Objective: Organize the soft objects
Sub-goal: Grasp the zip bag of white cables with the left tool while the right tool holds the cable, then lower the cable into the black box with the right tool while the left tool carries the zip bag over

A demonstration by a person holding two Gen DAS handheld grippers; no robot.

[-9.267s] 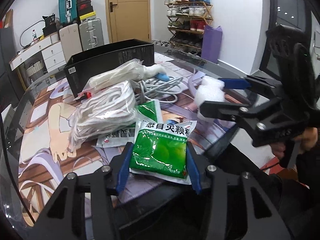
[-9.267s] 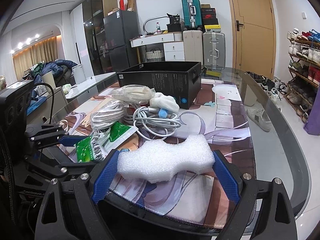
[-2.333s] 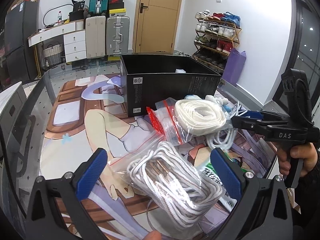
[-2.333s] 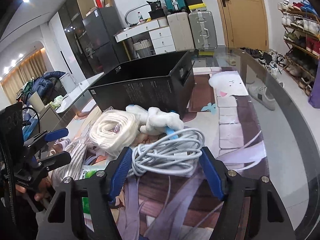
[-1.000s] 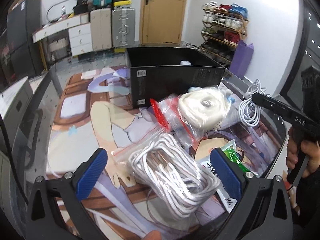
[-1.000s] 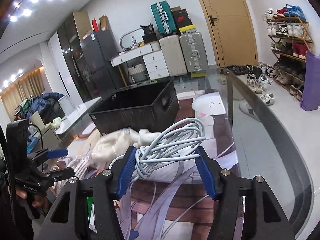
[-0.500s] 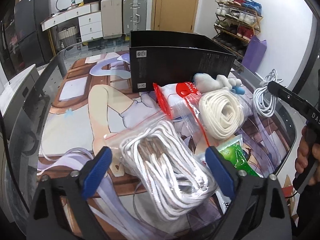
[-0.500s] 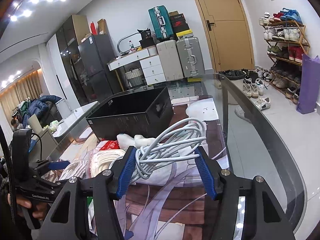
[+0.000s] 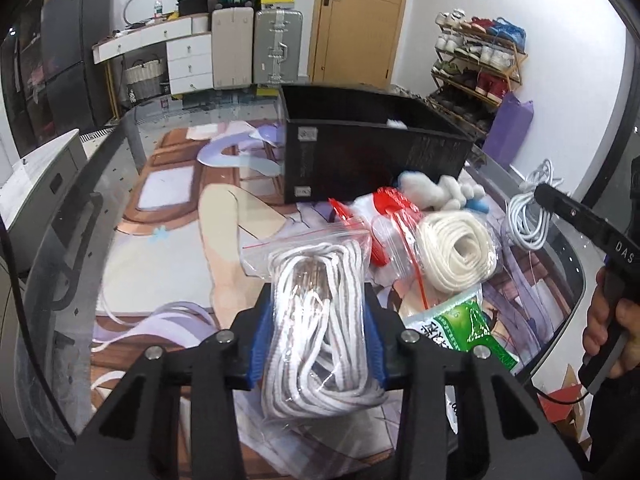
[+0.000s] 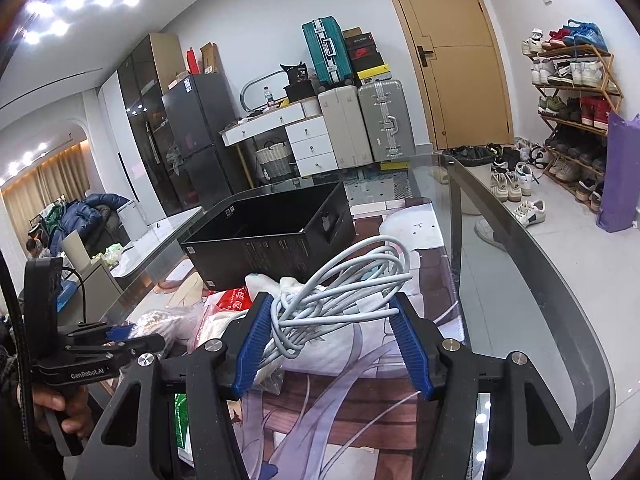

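Glass-topped and covered by a printed mat, the desk [image 9: 168, 216] carries a loose heap of soft goods in front of an open black box [image 9: 372, 152]. Suitcases, a door and a shoe rack fill the room behind.

Nearest the left wrist camera, the left tongs [image 9: 316, 344] are closing on a clear bag of white rope [image 9: 316, 320], the blue pads already pressing its sides about halfway along the bundle. The bag still seems to rest on the desk. Its film looks slippery and the rope inside is limp, so a squeeze across the thick middle — where the loops bunch — should hold better than a pinch on loose plastic. It looks light but likely to sag at both ends once lifted.

The right tongs [image 10: 332, 344] grip a coil of pale cable [image 10: 340, 292] across its bundled middle, carried above the desk with loops springing out past the pads. The cable is springy, not floppy; a loop could catch on the box rim.

Waiting on the desk just beside the rope bag are a second bagged rope coil [image 9: 452, 256], a white plush toy [image 9: 436, 192] close against the box wall, and a green sachet [image 9: 464, 328]. All look light and yielding — a grip across the fattest part suits each.
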